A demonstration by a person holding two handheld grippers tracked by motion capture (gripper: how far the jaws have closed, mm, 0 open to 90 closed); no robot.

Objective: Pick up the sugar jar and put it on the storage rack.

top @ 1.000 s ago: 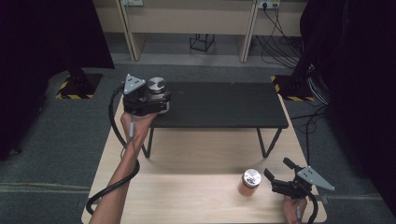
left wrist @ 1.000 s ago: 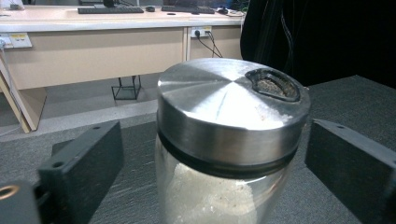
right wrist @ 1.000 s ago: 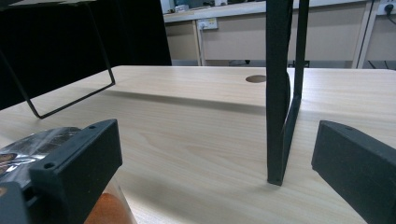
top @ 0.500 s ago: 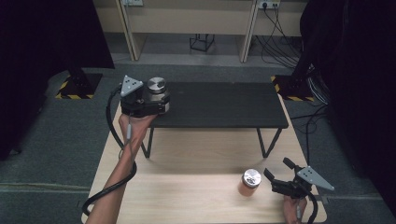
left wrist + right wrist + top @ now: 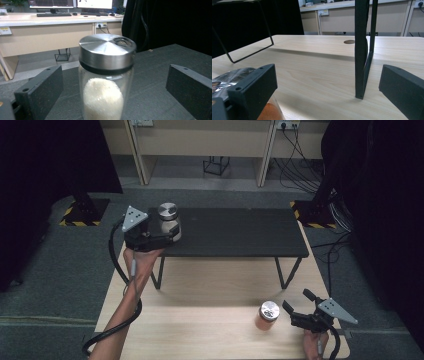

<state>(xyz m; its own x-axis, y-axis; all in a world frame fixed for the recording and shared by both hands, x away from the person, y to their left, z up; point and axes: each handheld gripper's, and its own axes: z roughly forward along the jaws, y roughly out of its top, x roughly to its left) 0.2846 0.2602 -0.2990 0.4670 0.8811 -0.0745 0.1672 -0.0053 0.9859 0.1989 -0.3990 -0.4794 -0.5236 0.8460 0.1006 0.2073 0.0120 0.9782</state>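
Observation:
A glass jar of white grains (image 5: 169, 221) with a steel lid (image 5: 107, 48) stands on the left end of a black raised shelf (image 5: 235, 232). My left gripper (image 5: 167, 231) is open around it, and its fingers (image 5: 42, 87) stand well clear of the glass on both sides. A small jar of orange contents (image 5: 268, 316) with a shiny lid sits on the wooden table (image 5: 200, 285) at the near right. Just right of it, my right gripper (image 5: 296, 300) is open and holds nothing. The orange jar (image 5: 268, 112) peeks from behind this gripper's left jaw.
The shelf's thin black legs (image 5: 362, 50) stand on the table, one straight ahead of my right gripper. Past the table lie grey carpet, a desk with cables (image 5: 300, 150), and dark curtains at both sides.
My left gripper has drawn back a little to the left and towards the person; the white-grain jar stays in place. The right gripper and the orange jar have not moved.

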